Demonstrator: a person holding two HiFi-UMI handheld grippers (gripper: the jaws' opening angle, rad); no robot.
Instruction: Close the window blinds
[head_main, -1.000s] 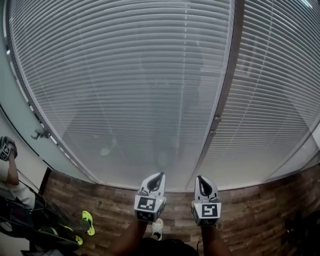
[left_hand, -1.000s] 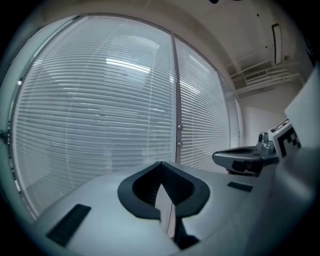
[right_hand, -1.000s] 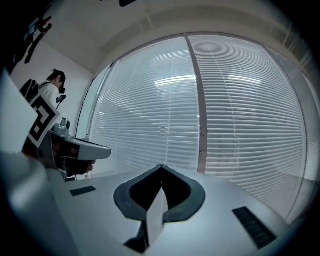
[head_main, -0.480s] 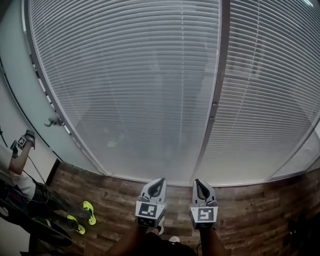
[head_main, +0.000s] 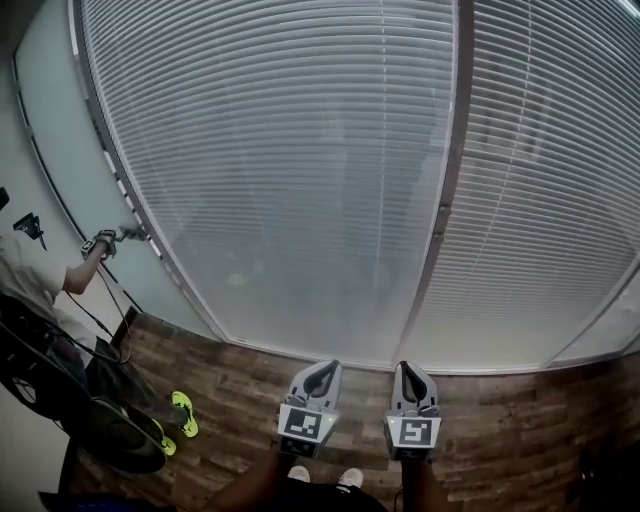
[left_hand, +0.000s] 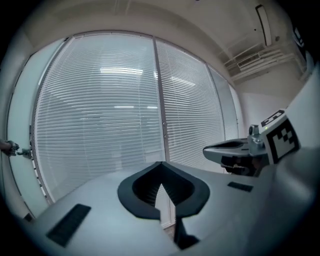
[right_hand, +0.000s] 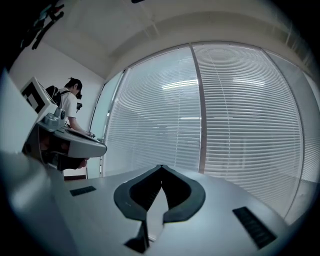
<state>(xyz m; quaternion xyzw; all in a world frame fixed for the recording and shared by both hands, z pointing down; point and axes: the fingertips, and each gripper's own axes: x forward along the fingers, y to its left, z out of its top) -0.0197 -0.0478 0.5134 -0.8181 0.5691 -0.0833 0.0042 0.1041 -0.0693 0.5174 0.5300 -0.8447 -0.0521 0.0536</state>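
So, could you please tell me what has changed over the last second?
The other person's hand at the left has reached up toward the handle beside the blinds. The left gripper and right gripper sit a little lower in the head view. Both stay shut, empty, side by side and short of the blinds, whose slats look unchanged.

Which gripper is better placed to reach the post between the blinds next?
Right, probably. The right gripper sits nearly below the post, while the left gripper faces the wide blind panel. Both are shut, empty and touching nothing. No cord or wand is discernible.
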